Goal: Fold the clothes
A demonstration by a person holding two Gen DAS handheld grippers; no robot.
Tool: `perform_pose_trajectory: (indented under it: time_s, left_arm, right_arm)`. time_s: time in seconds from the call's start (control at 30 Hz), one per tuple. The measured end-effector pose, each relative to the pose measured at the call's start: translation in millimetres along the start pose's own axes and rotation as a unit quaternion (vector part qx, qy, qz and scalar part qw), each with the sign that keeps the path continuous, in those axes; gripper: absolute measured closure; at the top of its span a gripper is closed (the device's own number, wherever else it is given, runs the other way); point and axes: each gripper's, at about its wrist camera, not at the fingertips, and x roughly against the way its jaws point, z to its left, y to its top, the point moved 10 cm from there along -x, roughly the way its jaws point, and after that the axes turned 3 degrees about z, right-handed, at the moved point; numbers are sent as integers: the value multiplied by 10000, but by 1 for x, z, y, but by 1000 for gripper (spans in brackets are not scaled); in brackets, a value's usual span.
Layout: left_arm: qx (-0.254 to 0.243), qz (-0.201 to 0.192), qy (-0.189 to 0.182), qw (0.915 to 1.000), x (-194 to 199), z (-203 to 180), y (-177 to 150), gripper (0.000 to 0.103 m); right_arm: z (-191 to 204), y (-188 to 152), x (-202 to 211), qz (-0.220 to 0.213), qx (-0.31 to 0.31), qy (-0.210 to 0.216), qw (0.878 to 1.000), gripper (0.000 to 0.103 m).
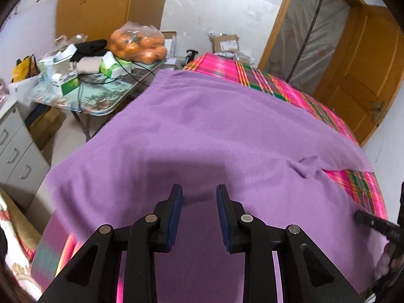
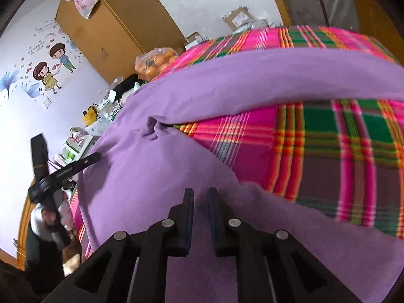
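Purple garment (image 1: 202,126): spread over a bed with a pink-and-green plaid sheet (image 1: 277,80); one sleeve or leg runs off toward the far right, with a small pucker (image 2: 154,126) where it joins the body. Plaid shows bare in the angle between the two parts.

Left gripper (image 1: 199,197): low over the near part of the garment, jaws apart, nothing between the blue pads (image 1: 176,214).

Right gripper (image 2: 200,197): over the near lobe of the garment, jaws nearly together with a narrow gap; whether cloth is caught there cannot be told.

Surroundings, left of the bed: a cluttered side table (image 1: 101,101) bearing a bag of oranges (image 1: 139,43), tissue packs (image 1: 113,67), boxes and cables; grey drawers (image 1: 15,151) nearer. Wooden wardrobe (image 1: 101,5) behind, door (image 1: 358,75) at right, cartoon wall sticker (image 2: 50,68).
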Motion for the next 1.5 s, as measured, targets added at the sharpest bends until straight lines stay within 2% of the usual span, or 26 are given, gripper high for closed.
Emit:
perform_pose_trajectory:
  time_s: [0.1,0.2,0.37,0.4,0.47,0.6,0.83,1.07,1.37,1.5]
  left_arm:
    - [-147,-21,224,9996,-14,-1,10,74]
    - [-114,-34,359,9993,-20,7,21,74]
    - [-18,-26,428,9991,-20,15,24,74]
    - [-4,-15,433,9991,-18,15,22,74]
    - [30,-24,277,9996,-10,11,16,74]
    - [38,-51,93,9999,9,12,-8,74]
    - [333,-212,385,9985,38,50,-41,74]
    - [307,-227,626,9973,47,55,-54,74]
    - [36,-290,474,9984,23,22,0,74]
    - [116,-108,666,9977,-8,28,19,74]
  right_arm:
    - [-8,2,3,-73,-37,-82,9999,91]
    - [-26,6,15,-242,-110,-256,9993,98]
    - [-45,5,30,-398,-149,-470,9980,99]
    - [-44,5,31,-422,-94,-509,9978,98]
    - [-36,4,36,-478,101,-541,9973,89]
    - [-23,2,32,-477,218,-358,9980,89]
    - [-24,4,21,-383,211,-443,9981,89]
    - [-26,4,15,-290,193,-436,9984,89]
    - [-23,3,13,-255,405,-692,9965,88]
    - [-22,3,13,-246,488,-799,9953,88]
